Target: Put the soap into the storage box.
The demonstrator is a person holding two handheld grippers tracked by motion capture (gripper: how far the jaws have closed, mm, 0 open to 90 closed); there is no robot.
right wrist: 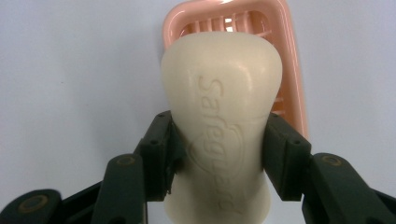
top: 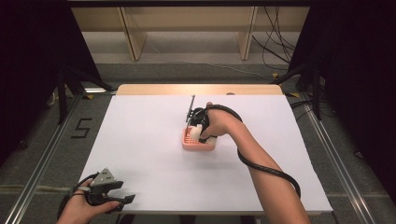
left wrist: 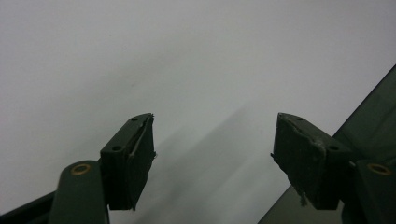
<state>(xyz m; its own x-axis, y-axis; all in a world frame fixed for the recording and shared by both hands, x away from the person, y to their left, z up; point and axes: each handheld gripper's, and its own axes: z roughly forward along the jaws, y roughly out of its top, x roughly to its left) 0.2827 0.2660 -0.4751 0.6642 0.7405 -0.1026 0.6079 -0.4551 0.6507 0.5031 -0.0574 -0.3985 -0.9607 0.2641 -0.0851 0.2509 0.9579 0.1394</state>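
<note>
A cream bar of soap [right wrist: 222, 107] with an embossed word is clamped at its waist between the jaws of my right gripper [right wrist: 218, 154]. Under it lies a pink slotted soap dish [right wrist: 285, 56]. From above, the right gripper [top: 197, 127] holds the soap [top: 195, 131] over the left part of the pink dish [top: 205, 145], near the middle of the white table [top: 140, 140]. My left gripper [top: 128, 199] rests at the table's near left corner, jaws wide apart; between its fingertips [left wrist: 135, 144] I see only bare white surface.
A black cable [top: 261, 165] runs along the person's right forearm. The table's near edge [left wrist: 327, 154] cuts across the left gripper view beside the right jaw. Wooden frame legs [top: 133, 37] and loose cables stand on the floor beyond the table.
</note>
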